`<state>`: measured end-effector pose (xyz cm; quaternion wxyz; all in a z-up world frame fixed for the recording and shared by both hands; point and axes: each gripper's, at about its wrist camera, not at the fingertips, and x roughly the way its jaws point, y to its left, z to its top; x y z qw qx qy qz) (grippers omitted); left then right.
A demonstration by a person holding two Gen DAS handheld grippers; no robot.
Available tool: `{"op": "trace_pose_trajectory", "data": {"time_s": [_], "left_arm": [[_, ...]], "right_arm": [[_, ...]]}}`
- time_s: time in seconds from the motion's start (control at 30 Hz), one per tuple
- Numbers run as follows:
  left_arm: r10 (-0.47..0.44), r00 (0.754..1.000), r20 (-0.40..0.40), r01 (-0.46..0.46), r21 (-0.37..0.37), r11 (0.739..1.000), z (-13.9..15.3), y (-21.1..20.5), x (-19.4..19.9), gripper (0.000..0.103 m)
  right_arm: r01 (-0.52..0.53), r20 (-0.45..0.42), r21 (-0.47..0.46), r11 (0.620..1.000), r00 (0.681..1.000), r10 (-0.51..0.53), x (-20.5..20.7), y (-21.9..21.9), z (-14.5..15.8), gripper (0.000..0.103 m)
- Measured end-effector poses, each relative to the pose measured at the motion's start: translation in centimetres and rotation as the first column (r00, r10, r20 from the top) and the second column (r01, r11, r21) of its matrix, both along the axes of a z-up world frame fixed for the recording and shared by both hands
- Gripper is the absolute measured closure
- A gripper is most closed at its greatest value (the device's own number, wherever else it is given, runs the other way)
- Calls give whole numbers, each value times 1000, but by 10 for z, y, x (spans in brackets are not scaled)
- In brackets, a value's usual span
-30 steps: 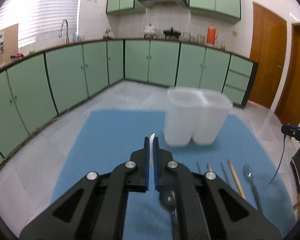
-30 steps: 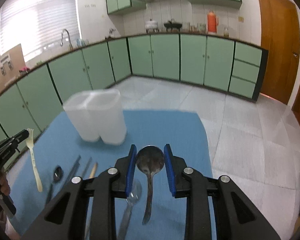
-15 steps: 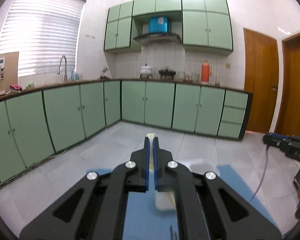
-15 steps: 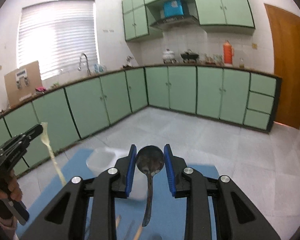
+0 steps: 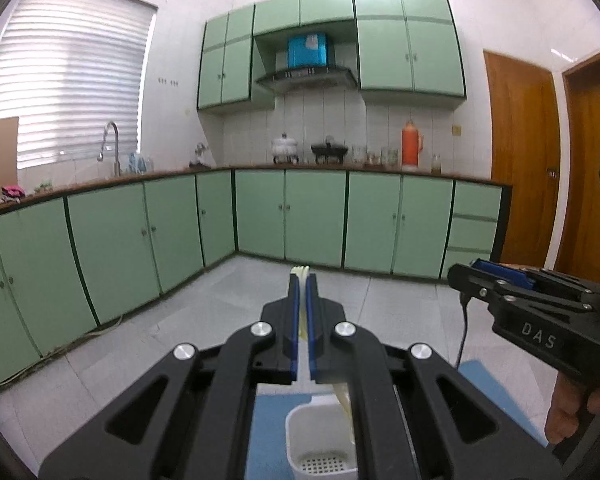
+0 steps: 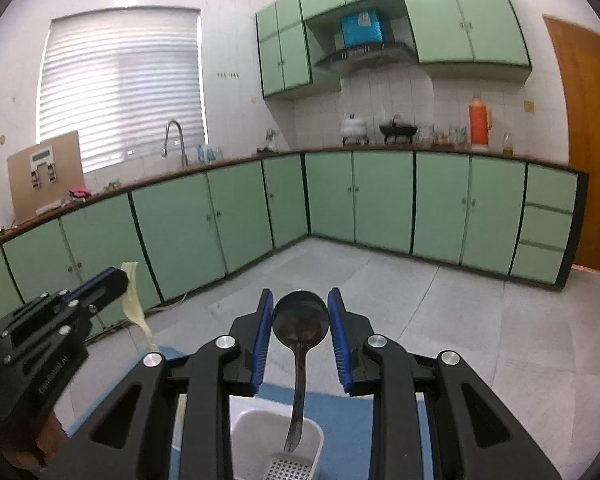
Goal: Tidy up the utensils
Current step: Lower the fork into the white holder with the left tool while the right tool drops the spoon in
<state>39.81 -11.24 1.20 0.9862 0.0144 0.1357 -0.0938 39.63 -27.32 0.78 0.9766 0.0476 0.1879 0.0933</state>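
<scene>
Metal spoon (image 6: 300, 344), held bowl-up between the blue pads of the right gripper (image 6: 300, 312), which is clamped on the bowl's two edges; its long axis runs near vertical, the handle pointing down toward 6 o'clock with its tip inside the rim of the white utensil holder (image 6: 260, 432). The handle tip hangs above the perforated floor, apart from the compartment walls. Cream plastic fork (image 5: 300, 272), pinched flat between the nearly closed pads of the left gripper (image 5: 300, 280); its tines stand up toward 12 o'clock and its handle drops, slightly tilted toward 5 o'clock, into a compartment of the same holder (image 5: 296, 432), close to the right wall. In the right wrist view the fork (image 6: 134, 304) and left gripper (image 6: 112, 280) appear at 9 o'clock, the fork's handle slanting down toward the holder. In the left wrist view the right gripper (image 5: 496, 276) sits at 3 o'clock. The holder rests on a blue mat (image 6: 340, 408), whose far edge lies just beyond the holder; bare grey tiled floor (image 6: 440, 300) extends beyond the mat to the green cabinets (image 6: 380, 200).
</scene>
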Motion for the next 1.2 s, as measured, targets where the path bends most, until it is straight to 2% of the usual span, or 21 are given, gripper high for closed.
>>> {"op": "trace_pose_trajectory", "data": {"time_s": [0.17, 0.33, 0.5, 0.67, 0.73, 0.8, 0.87, 0.93, 0.97, 1.03, 1.07, 1.13, 1.2], "left_arm": [[-6, 998, -64, 8, 35, 999, -35, 2, 17, 101], [-14, 993, -114, 18, 37, 999, -60, 9, 24, 101], [-19, 990, -137, 26, 49, 998, -74, 13, 23, 100], [-29, 988, -149, 37, 52, 998, -77, 18, 23, 93], [-23, 988, -152, 31, 52, 998, -79, 21, 19, 76], [-16, 987, -159, 22, 38, 999, -81, 27, 16, 67], [-17, 986, -163, 21, 22, 1000, -82, 32, 12, 66], [-12, 987, -159, 15, 14, 1000, -81, 39, 5, 54], [-8, 988, -157, 10, 12, 1000, -80, 43, 0, 50], [1, 987, -163, 1, 14, 1000, -78, 51, -9, 37], [6, 985, -172, -3, 17, 1000, -78, 56, -16, 35], [15, 981, -192, -13, 15, 1000, -77, 66, -27, 24], [28, 972, -235, -31, -8, 999, -79, 80, -42, 19]], "right_arm": [[-23, -60, 28, 999, 998, 24, 7, -1, -32, 75], [-32, -109, 48, 998, 993, 37, 7, -4, -56, 75], [-29, -143, 59, 998, 989, 37, 6, -4, -73, 75], [-31, -167, 86, 996, 985, 45, -1, -6, -84, 73], [-24, -170, 93, 995, 985, 39, -4, -8, -86, 68], [-19, -170, 105, 994, 985, 37, -8, -11, -88, 65], [-16, -168, 127, 992, 985, 37, -14, -15, -88, 63], [-8, -161, 130, 992, 987, 29, -22, -18, -86, 59], [-3, -157, 127, 992, 987, 23, -27, -19, -85, 54], [16, -151, 119, 993, 989, 2, -40, -21, -84, 43], [27, -150, 113, 993, 989, -10, -49, -22, -83, 36], [35, -151, 106, 994, 988, -19, -64, -25, -84, 30], [60, -167, 94, 994, 985, -44, -81, -29, -87, 21]]}}
